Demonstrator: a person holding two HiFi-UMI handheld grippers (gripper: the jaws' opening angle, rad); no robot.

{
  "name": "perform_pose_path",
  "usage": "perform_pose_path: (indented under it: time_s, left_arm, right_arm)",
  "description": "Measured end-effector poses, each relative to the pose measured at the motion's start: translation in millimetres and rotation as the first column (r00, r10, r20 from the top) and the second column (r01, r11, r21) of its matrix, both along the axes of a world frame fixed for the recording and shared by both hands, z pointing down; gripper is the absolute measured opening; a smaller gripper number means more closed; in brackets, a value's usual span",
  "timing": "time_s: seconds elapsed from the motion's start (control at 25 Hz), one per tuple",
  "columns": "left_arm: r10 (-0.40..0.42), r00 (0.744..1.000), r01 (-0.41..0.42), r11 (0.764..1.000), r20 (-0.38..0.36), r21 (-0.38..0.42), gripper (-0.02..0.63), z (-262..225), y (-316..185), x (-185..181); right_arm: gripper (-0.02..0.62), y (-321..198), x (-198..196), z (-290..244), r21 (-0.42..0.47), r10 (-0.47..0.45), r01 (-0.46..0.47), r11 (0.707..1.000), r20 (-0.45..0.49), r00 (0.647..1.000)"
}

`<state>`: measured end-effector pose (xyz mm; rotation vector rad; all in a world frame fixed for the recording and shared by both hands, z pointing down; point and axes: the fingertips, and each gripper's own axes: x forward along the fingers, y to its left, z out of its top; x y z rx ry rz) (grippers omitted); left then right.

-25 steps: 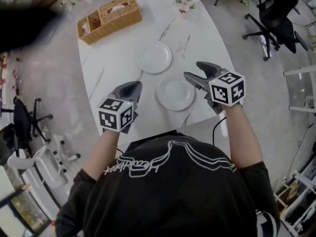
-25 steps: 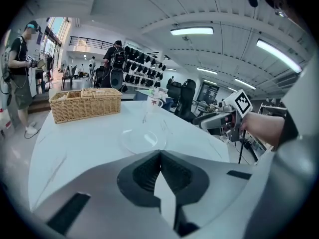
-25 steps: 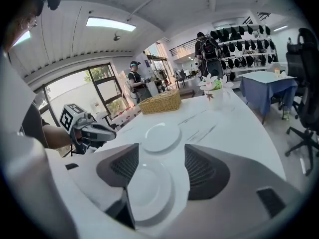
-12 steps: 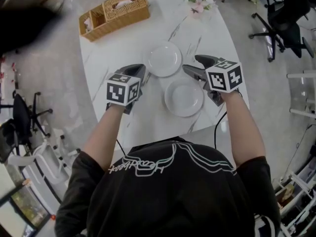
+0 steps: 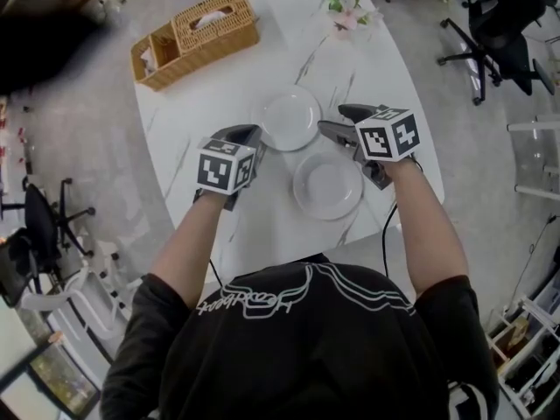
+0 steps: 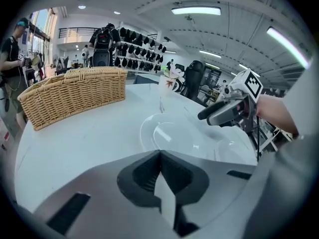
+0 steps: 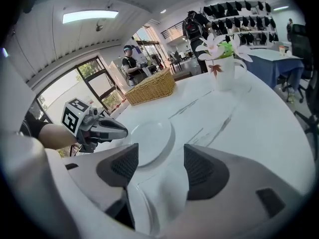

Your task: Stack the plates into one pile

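Note:
Two white plates lie apart on the white marble table (image 5: 210, 226). The far plate (image 5: 287, 118) (image 6: 172, 133) (image 7: 149, 139) sits between my two grippers. The near plate (image 5: 328, 185) lies closer to the person, under my right hand. My left gripper (image 5: 248, 136) (image 6: 160, 156) hangs just left of the far plate, jaws shut with nothing in them. My right gripper (image 5: 339, 122) (image 7: 159, 163) hovers just right of that plate, jaws open and empty. Each gripper shows in the other's view: the right gripper (image 6: 227, 112), the left gripper (image 7: 94, 127).
A wicker basket (image 5: 197, 35) (image 6: 75, 96) stands at the table's far left corner. A mug of flowers (image 5: 344, 11) (image 7: 224, 66) stands at the far edge. Office chairs (image 5: 494, 33) are on the floor to the right. People stand in the background.
Both grippers have moved forward from the table's near edge and lower, and now flank the far plate. The plates have not moved.

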<state>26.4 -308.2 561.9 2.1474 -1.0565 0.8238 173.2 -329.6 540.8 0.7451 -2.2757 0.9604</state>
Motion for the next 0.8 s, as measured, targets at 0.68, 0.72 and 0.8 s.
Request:
perform_pose_path:
  time_s: [0.68, 0.72, 0.8]
  left_arm:
    - [0.007, 1.0, -0.007, 1.0, 0.005, -0.021, 0.023, 8, -1, -4]
    - [0.007, 1.0, -0.007, 1.0, 0.003, -0.019, 0.023, 7, -1, -4]
    - [0.007, 1.0, -0.007, 1.0, 0.002, -0.014, 0.023, 6, -1, -3]
  right_arm:
    - [0.163, 2, -31, 8, -0.15, -0.034, 0.041, 0.988, 0.05, 0.998]
    - [0.14, 3, -33, 8, -0.164, -0.029, 0.038, 0.986, 0.057, 0.998]
    - [0.111, 3, -33, 8, -0.19, -0.013, 0.026, 0.981, 0.071, 0.997]
